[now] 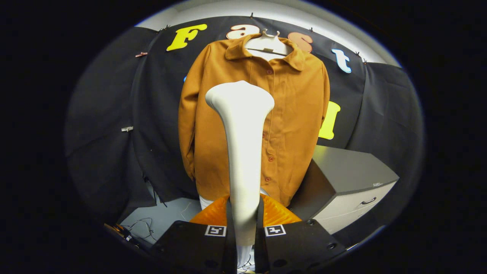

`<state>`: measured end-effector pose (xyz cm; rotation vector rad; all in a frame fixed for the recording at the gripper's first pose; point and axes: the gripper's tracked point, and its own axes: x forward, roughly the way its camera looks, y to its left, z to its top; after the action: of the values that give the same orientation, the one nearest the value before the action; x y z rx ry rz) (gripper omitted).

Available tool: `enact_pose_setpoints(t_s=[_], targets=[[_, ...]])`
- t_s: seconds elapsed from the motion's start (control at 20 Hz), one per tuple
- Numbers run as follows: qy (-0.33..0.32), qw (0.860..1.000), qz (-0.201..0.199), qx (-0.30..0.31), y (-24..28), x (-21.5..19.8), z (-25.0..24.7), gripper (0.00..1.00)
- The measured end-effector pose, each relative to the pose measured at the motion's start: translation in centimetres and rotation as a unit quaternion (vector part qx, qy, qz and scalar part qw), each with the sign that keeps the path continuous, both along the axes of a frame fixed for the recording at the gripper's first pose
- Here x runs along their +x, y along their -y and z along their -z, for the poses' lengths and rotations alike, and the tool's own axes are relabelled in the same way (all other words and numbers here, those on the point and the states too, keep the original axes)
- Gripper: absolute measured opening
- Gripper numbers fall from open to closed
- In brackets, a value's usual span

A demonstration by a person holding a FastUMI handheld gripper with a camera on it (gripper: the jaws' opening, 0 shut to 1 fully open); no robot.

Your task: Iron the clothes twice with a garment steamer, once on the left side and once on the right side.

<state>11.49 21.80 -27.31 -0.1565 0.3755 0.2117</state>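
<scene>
Gripping the garment steamer (pixel 243 152): the gripper (pixel 244 228) has both fingers (pixel 228 224) pressed against the steamer's white handle, one on each side, with the handle clamped low down between them. The steamer stands upright from the fingers, slim at the neck and flaring to a wide rounded head at the top.

Head sits in front of the shirt (pixel 289 125), at about chest height, over the button placket and slightly to the side of centre. Contact between head and fabric: cannot tell from this angle.

Shirt is a mustard-brown button-up with collar, hanging on a white hanger (pixel 268 45) against the black cloth wall (pixel 114 125). Buttoned down the front, sleeves hanging straight at both sides.

Orange ribbed part (pixel 279 213) just beyond the fingers, behind the steamer handle at its base.

Grey cabinet (pixel 350 179) with a drawer handle stands beside the shirt's lower hem, near it. Loose cables (pixel 142 224) lie on the light floor (pixel 167 217) on the other side, below the cloth.
</scene>
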Motion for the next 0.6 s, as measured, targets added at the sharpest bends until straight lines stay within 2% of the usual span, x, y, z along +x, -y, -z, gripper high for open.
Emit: enact_pose_setpoints(t_s=[0.6], targets=[[0.112, 0.993, 0.022, 0.043, 5.8, -0.6, -14.3, 0.21]])
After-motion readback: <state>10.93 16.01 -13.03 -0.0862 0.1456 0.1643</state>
